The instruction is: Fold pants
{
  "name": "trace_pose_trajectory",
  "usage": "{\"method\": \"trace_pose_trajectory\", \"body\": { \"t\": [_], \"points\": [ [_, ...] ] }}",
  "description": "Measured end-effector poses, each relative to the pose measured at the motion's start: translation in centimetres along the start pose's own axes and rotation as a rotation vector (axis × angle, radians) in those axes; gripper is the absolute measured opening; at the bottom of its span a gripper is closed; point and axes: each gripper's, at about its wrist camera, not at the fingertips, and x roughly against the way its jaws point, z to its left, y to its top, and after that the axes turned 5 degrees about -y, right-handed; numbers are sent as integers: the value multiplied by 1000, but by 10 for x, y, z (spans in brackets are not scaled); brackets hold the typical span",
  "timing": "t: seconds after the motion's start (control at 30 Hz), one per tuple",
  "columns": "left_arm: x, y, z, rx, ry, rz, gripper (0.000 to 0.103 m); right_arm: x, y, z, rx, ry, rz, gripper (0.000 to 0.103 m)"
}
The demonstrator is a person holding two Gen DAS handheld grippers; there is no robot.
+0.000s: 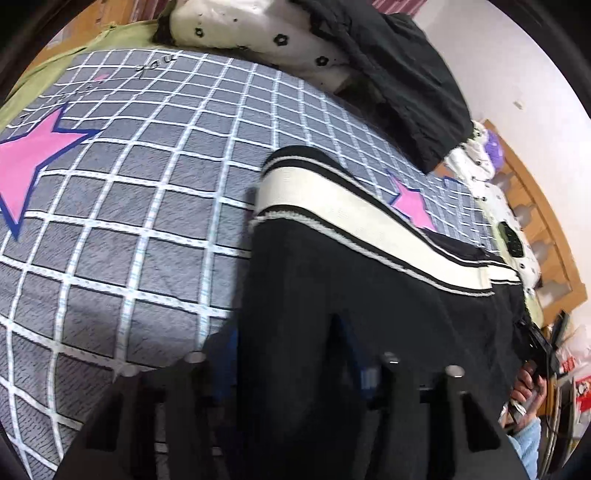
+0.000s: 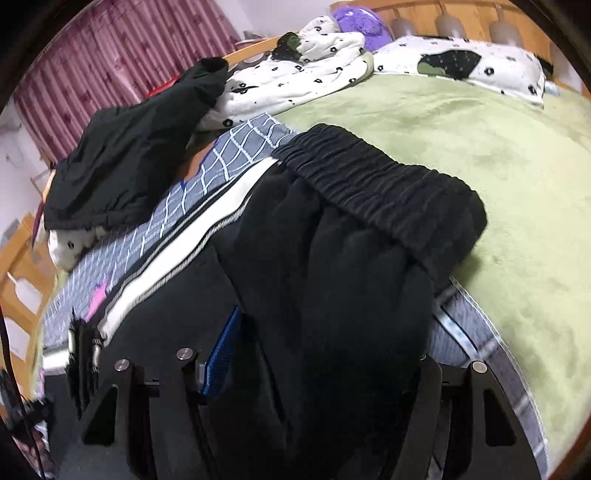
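Nearest the lens in both views: black pants bunched between the jaws of each gripper. Left gripper: jaws clamped on the pants fabric near the leg with the cream side stripe. Right gripper: jaws clamped on the pants below the gathered elastic waistband.

Bed: grey grid blanket with pink stars covers most of the left wrist view; green bedspread fills the far side in the right wrist view. The pants lie partly on the grid blanket, with the waistband end over the green bedspread.

Second black garment heaped on a white floral quilt towards the wooden bed frame. White patterned pillow at the headboard, purple plush just beside the quilt
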Motion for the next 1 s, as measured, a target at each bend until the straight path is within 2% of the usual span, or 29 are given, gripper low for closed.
{"method": "trace_pose_trajectory", "body": {
  "t": [0.03, 0.07, 0.1, 0.13, 0.23, 0.3, 0.37, 0.5, 0.6, 0.73, 0.83, 0.9, 1.0],
  "points": [
    [0, -1, -1, -3, 7, -3, 36, -1, 2, 0, -4, -6, -2, 50],
    [0, 0, -2, -5, 13, -7, 28, -1, 4, 1, 2, -38, -11, 36],
    [1, 0, -6, -4, 11, -15, 18, 1, 5, 1, 7, -47, -27, 32],
    [4, 1, -9, -6, 9, -21, 14, 6, 5, 1, 7, -45, -41, 23],
    [17, 8, -28, -40, 38, -68, 10, 27, 11, 17, 37, -52, -115, 15],
    [30, 13, -45, -63, 47, -109, 9, 43, 16, 36, 84, -85, -160, 13],
    [43, 22, -56, -66, 13, -135, 9, 62, 24, 61, 129, -95, -210, 12],
    [77, 41, -67, -58, -75, -191, 9, 101, 41, 104, 180, -71, -287, 12],
    [98, 51, -66, -63, -96, -223, 9, 134, 48, 147, 226, -45, -364, 11],
    [137, 64, -41, -35, -68, -266, 9, 158, 51, 196, 261, 13, -404, 11],
    [168, 66, -5, -10, 1, -285, 9, 163, 48, 226, 268, 82, -398, 11],
    [179, 64, 17, -4, 51, -292, 9, 158, 40, 242, 261, 124, -372, 12],
    [182, 53, 54, 19, 134, -277, 9, 124, 14, 260, 262, 193, -297, 11]
  ]
}}
